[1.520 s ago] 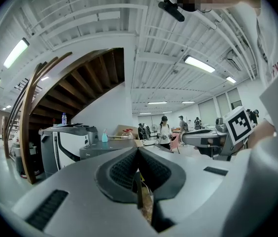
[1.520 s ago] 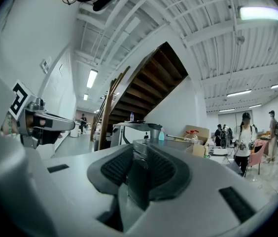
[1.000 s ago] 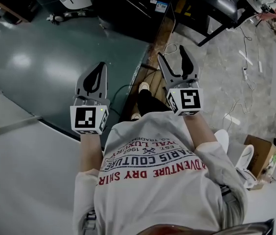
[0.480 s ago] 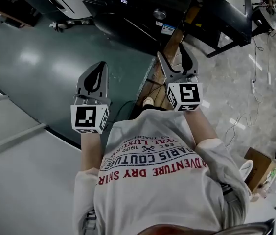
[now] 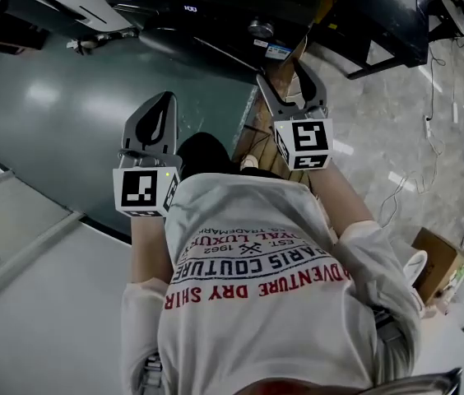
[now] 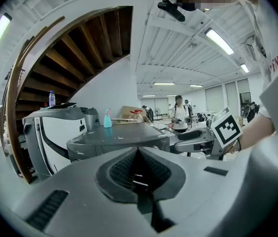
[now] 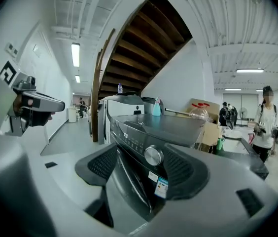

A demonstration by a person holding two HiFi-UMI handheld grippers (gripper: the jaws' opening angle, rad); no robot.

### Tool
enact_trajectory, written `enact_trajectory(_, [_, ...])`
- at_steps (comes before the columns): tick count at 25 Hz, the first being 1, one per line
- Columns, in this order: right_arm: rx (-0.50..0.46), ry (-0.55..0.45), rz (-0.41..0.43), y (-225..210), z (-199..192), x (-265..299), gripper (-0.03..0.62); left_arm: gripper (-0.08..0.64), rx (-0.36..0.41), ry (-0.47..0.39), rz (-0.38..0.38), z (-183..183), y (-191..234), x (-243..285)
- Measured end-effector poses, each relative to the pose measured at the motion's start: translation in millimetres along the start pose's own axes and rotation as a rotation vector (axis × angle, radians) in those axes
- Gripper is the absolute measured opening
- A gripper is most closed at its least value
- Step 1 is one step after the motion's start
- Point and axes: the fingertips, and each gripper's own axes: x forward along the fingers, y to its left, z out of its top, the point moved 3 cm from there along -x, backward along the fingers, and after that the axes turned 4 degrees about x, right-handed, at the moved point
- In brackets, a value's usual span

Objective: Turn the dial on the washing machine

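- The right claw (image 5: 285,85) was held with its jaws spread apart, gripping nothing
- Between those jaws the right gripper view showed the silver dial (image 7: 154,155) on the front panel of the dark washing machine (image 7: 171,126), apart from both jaws
- The left claw (image 6: 138,168) had its jaws pressed together, empty, over the green floor (image 5: 59,113)
- A blue spray bottle (image 7: 156,106) stood on the machine's top
- A cardboard box (image 7: 204,107) sat behind; its contents could not be made out
- A wooden staircase (image 7: 144,38) curved overhead

A round silver dial (image 7: 154,155) sits high on the front of the dark washing machine (image 7: 176,125).
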Motion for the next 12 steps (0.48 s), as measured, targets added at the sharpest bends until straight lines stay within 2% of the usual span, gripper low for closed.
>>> enact_trajectory(4, [0.082,0.057,-0.055,-4.5,-5.0,26.4,0.291,0.015,0.018,-0.009,-0.055,-2.3,21.6,29.8])
enact_trajectory(12, [0.072,0.144,-0.297,-7.8,-19.5,73.2,0.291,0.015,0.013,-0.026,-0.265,-14.3,68.3,94.4])
